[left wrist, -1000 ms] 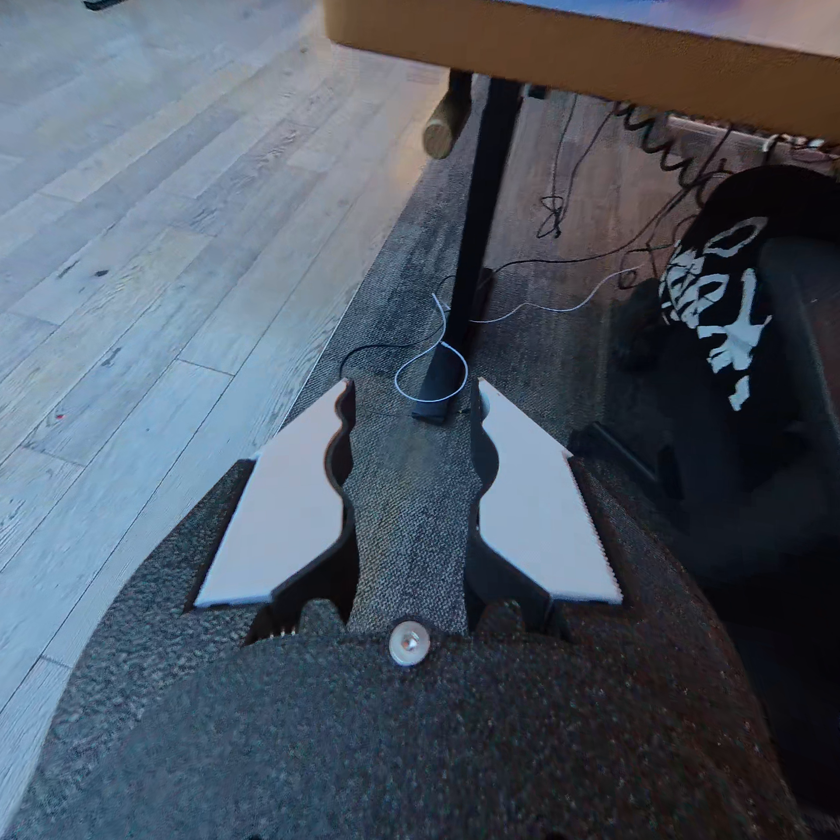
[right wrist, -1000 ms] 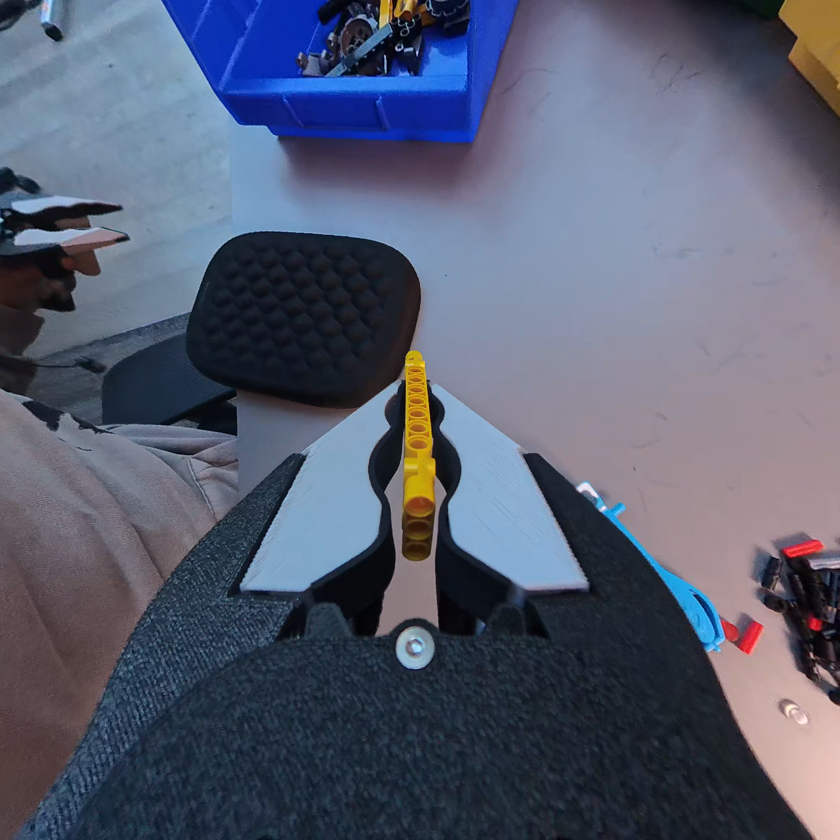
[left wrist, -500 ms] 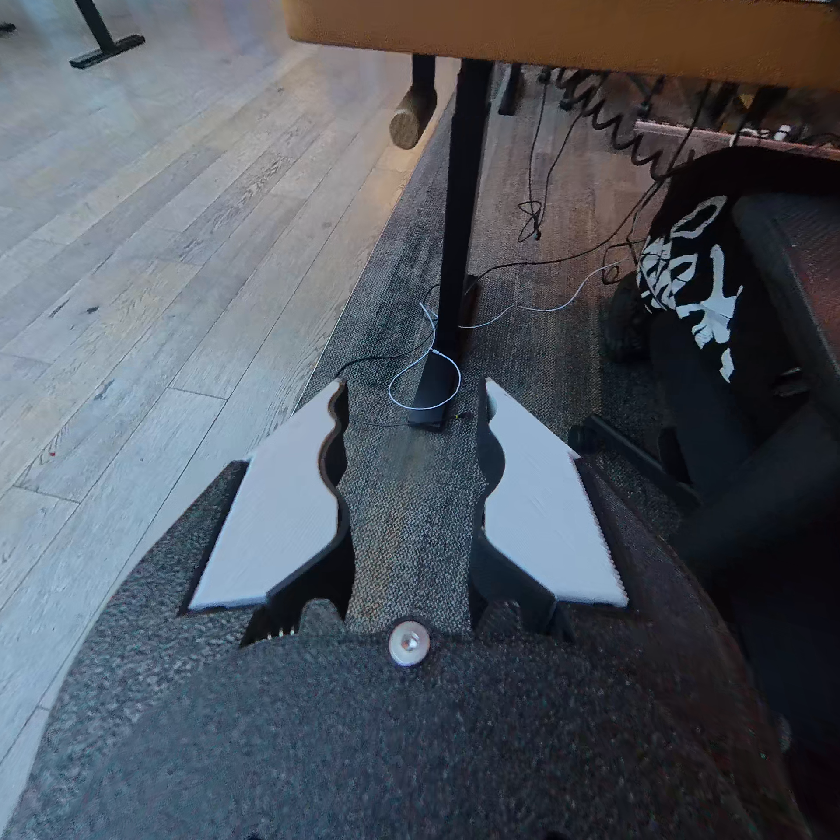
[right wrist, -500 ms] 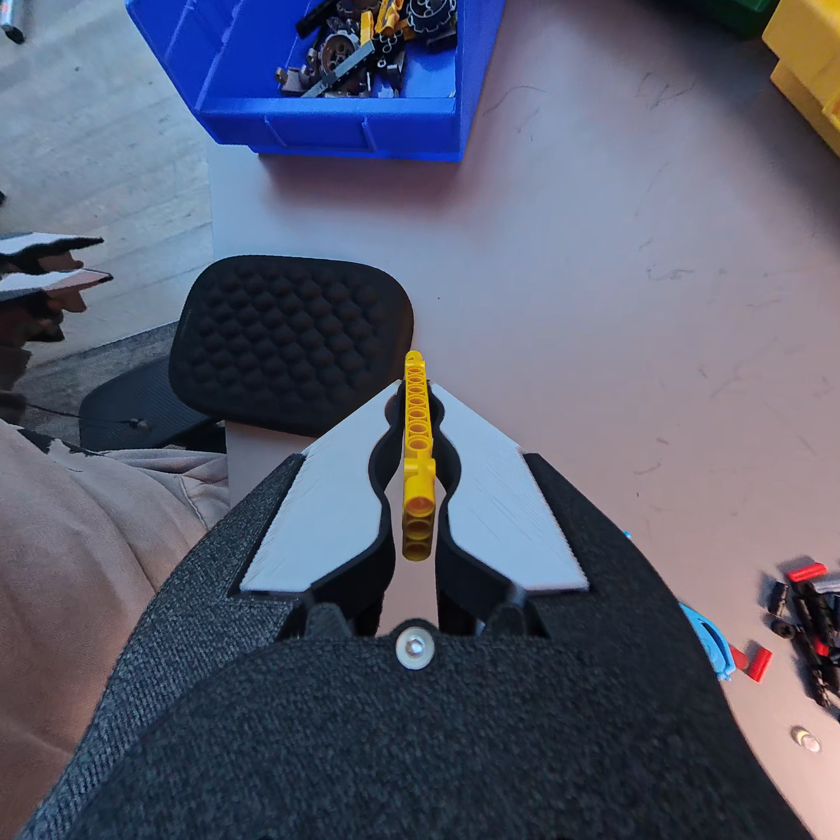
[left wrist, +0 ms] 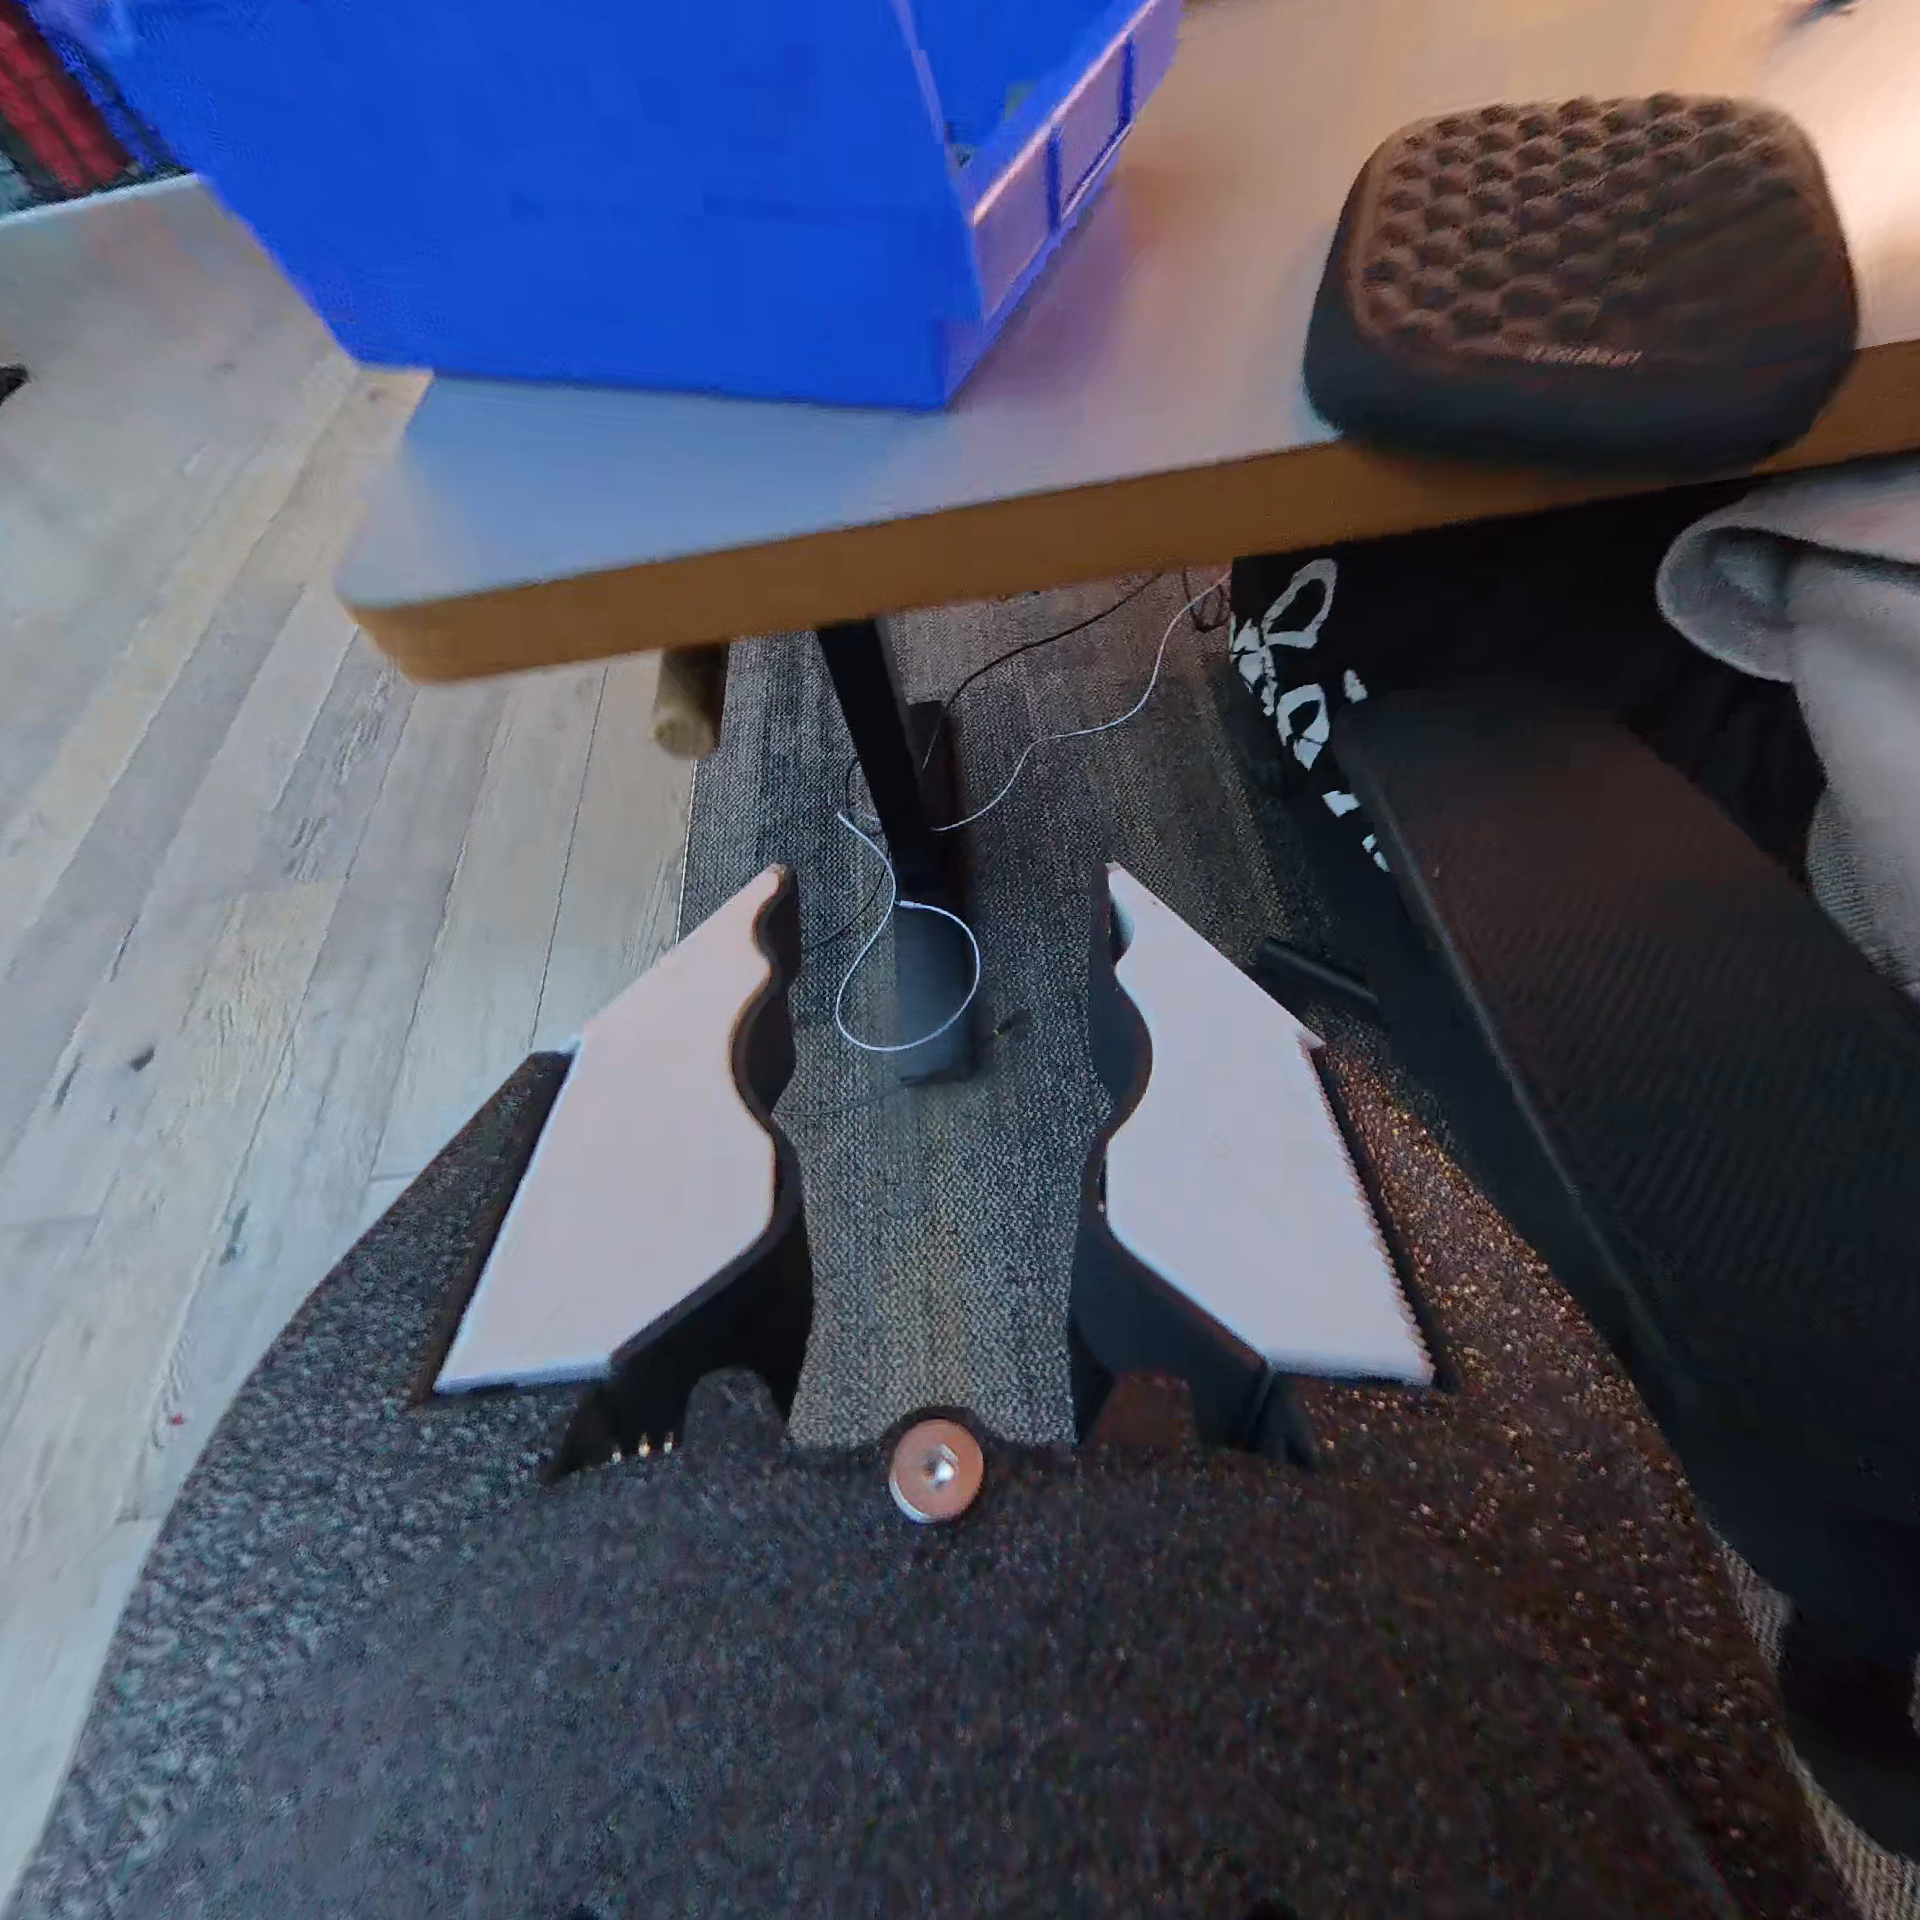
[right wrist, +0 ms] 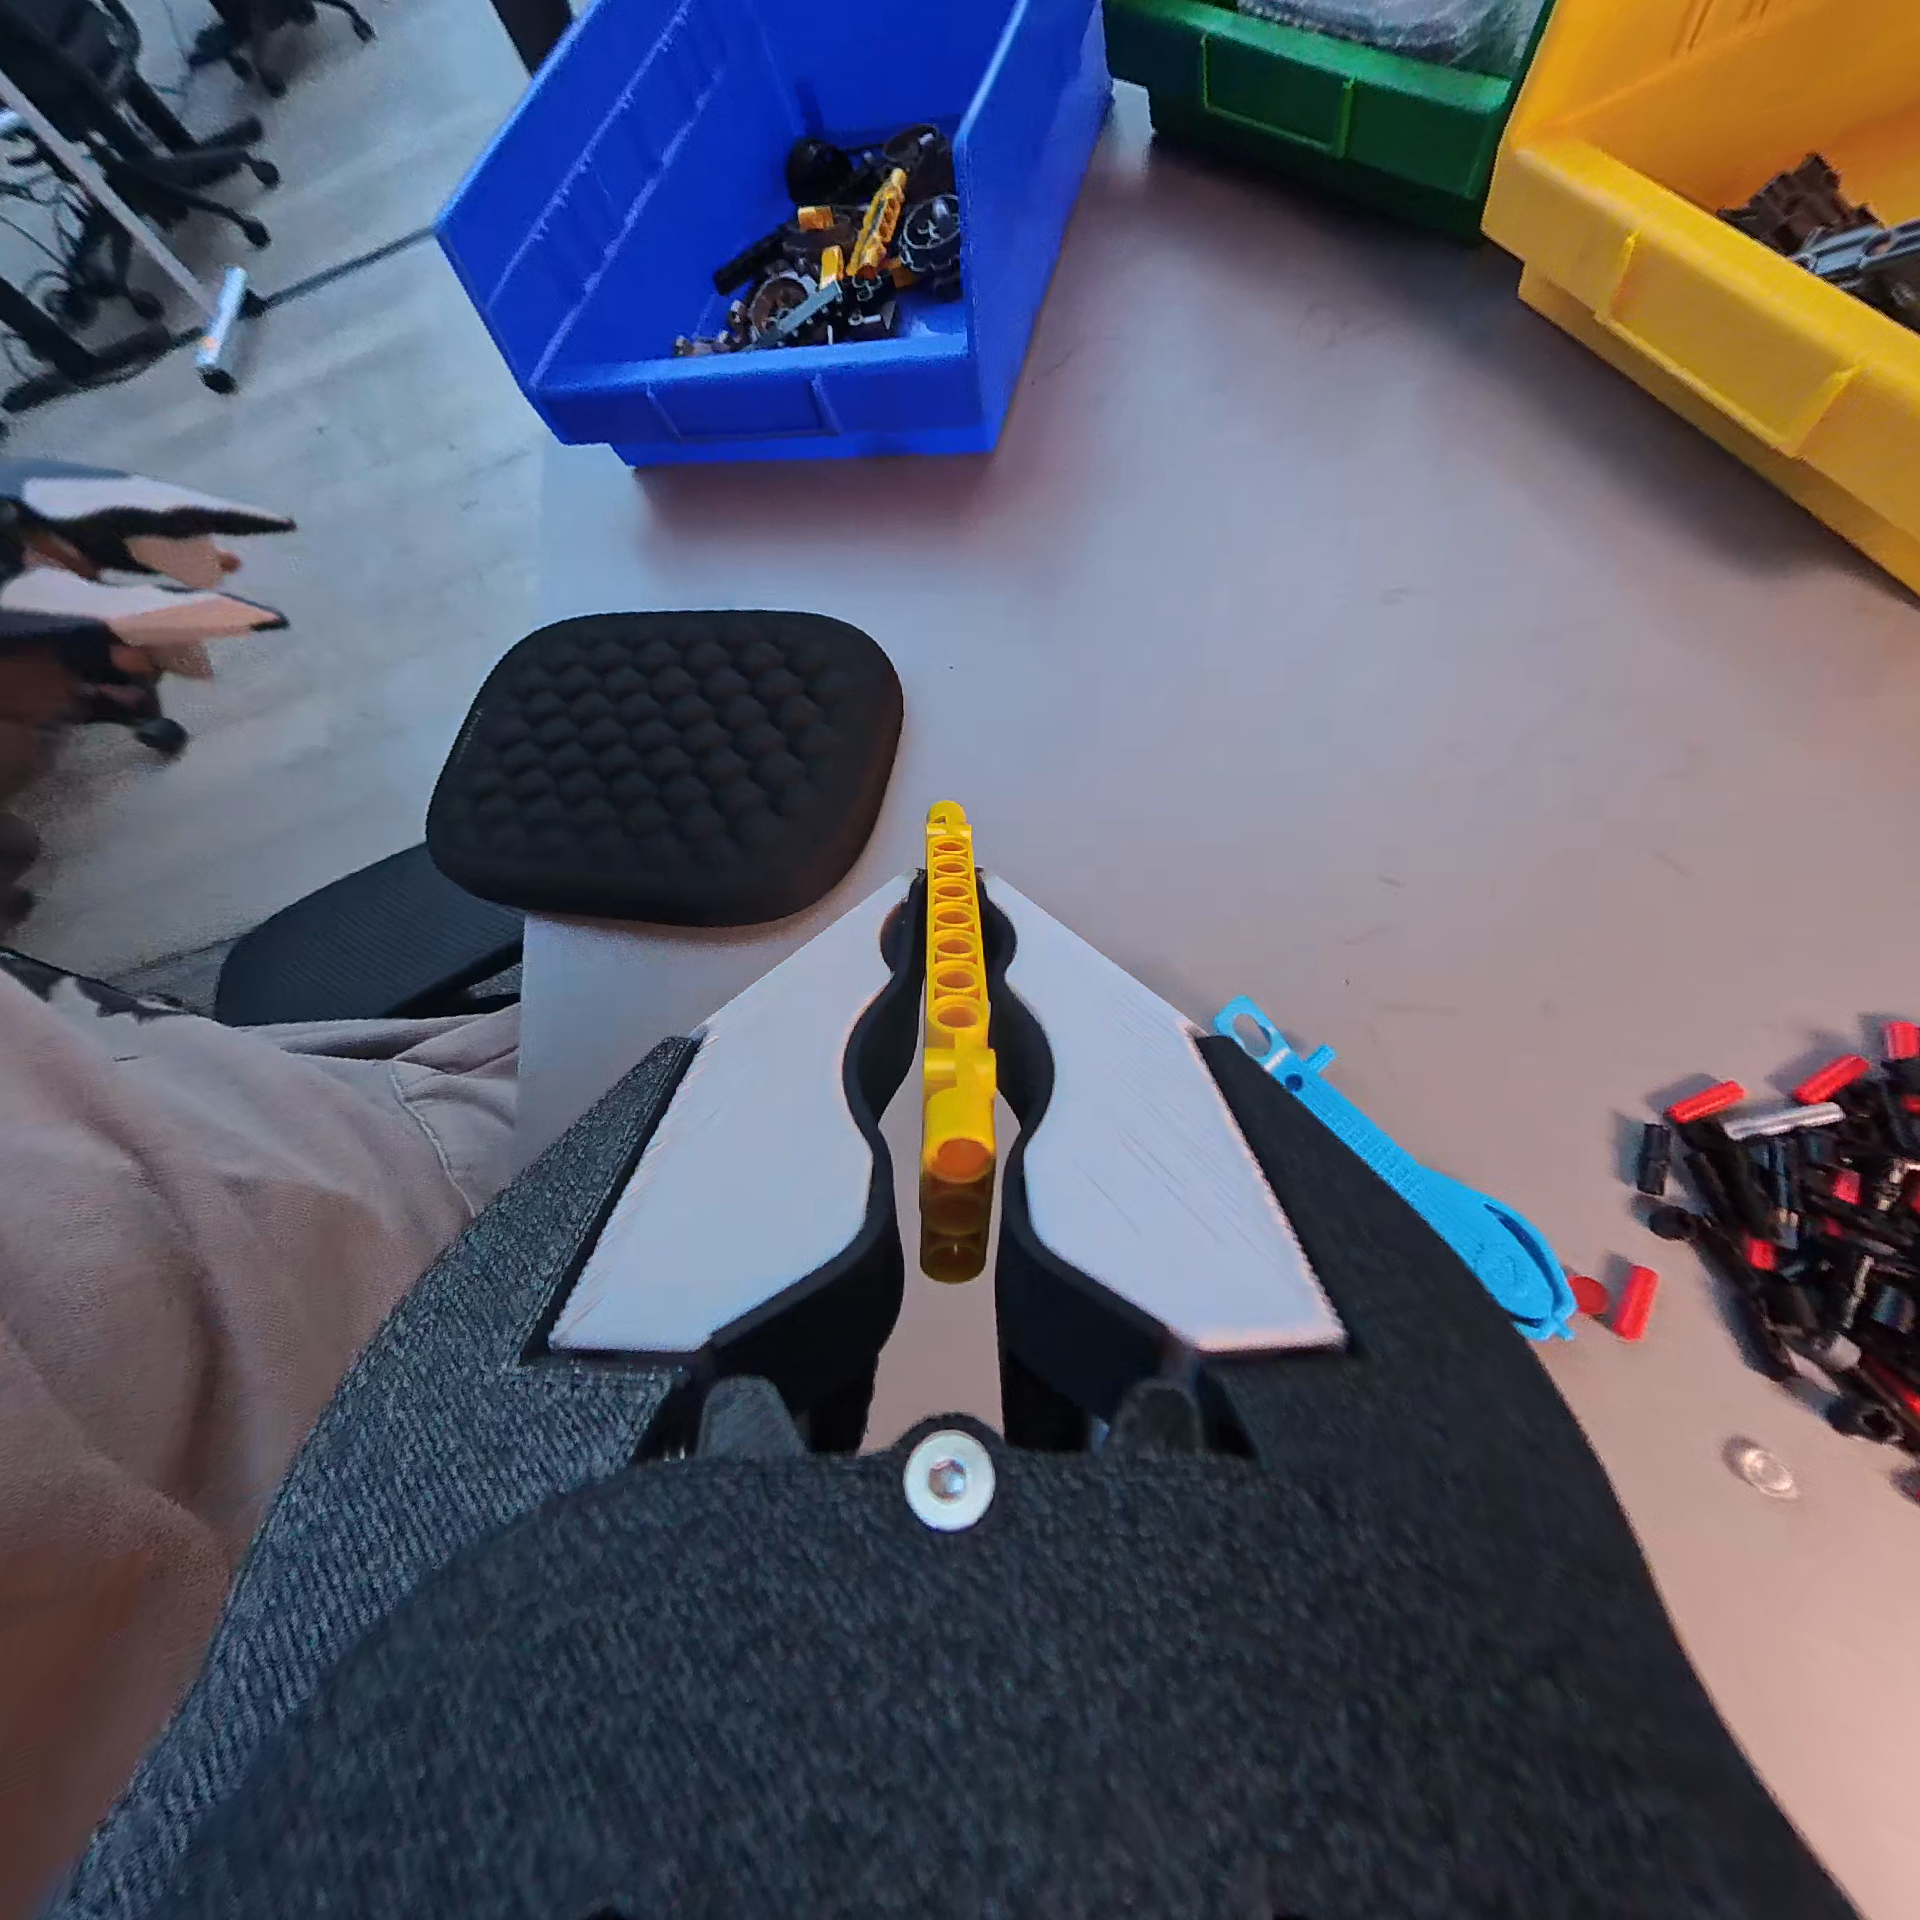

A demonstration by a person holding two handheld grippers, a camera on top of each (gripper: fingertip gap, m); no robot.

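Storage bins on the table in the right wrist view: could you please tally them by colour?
Blue bin: 1
Green bin: 1
Yellow bin: 1
Total: 3

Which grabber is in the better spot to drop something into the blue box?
Probably the right gripper: it is shut on the yellow beam above the table, pointing toward the blue bin. The left gripper is open, empty, beyond the table's edge.
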